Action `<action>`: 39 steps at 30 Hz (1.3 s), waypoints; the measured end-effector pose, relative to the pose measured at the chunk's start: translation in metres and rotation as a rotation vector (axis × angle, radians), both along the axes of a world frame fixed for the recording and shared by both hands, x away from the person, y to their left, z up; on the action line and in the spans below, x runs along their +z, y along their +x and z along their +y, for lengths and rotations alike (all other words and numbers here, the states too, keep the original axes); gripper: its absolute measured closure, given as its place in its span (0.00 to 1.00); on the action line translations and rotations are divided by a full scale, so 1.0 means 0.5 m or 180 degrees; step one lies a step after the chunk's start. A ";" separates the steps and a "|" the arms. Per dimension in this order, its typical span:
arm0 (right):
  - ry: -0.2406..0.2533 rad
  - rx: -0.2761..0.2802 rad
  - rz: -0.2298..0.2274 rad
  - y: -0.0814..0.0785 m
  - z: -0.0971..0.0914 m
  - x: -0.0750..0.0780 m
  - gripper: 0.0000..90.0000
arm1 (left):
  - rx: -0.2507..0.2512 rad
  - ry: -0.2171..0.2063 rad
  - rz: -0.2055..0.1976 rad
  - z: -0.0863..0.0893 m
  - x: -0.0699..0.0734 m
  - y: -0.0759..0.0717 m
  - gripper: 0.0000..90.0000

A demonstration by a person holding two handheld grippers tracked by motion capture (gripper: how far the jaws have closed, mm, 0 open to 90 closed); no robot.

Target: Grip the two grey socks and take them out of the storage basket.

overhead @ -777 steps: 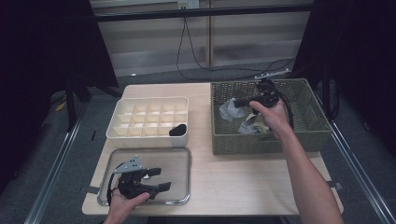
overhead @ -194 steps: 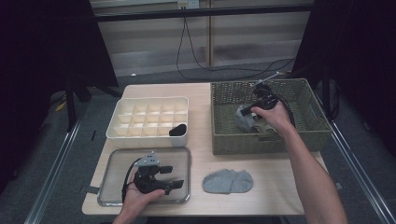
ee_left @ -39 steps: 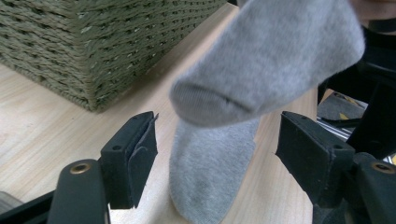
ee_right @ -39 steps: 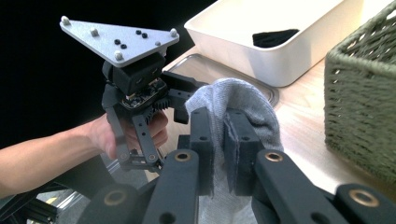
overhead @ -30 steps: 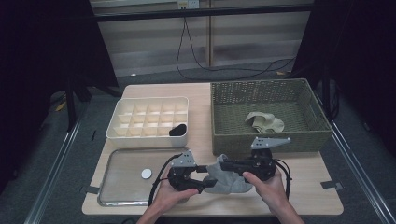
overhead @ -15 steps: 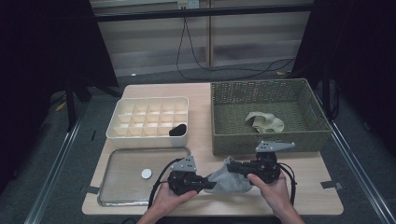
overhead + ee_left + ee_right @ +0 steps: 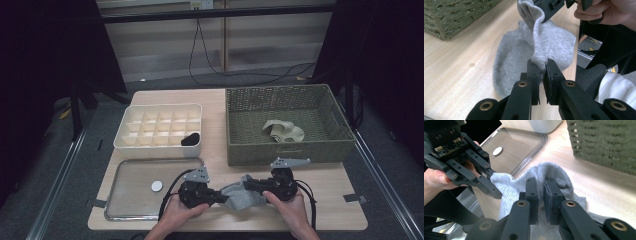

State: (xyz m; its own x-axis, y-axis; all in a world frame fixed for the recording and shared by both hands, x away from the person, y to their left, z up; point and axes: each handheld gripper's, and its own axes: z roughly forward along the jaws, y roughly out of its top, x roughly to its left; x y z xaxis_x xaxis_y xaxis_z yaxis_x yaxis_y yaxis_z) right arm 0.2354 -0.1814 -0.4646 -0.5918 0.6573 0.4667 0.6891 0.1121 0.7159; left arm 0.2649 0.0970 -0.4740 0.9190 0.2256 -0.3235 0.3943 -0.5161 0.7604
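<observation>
Grey sock [image 7: 241, 196], near table [image 7: 335, 200] edge: I hold it pinched in both closed claws, left claw [image 7: 220, 196] and right claw [image 7: 248, 184], ready for folding.

Sock [image 7: 242, 195] between tray [image 7: 127, 212] and basket [image 7: 280, 150]; divided box [image 7: 125, 142] behind tray

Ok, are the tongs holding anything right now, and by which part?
Both grip the grey sock: the left tongs pinch a raised fold of its fabric, the right tongs another fold near its upper edge.
</observation>
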 end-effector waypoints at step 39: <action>-0.0376 0.0085 0.0161 0.105 0.009 -0.069 0.76 | 0.0253 0.0063 0.0090 0.039 0.001 0.038 0.81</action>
State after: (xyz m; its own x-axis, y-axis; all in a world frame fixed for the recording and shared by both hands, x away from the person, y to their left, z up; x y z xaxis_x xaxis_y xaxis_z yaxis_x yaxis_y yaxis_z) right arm 0.2881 -0.1770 -0.4990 -0.5875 0.6938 0.4166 0.7196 0.2124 0.6611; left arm 0.2837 0.1165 -0.4736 0.8884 0.3040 -0.3439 0.4559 -0.4971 0.7383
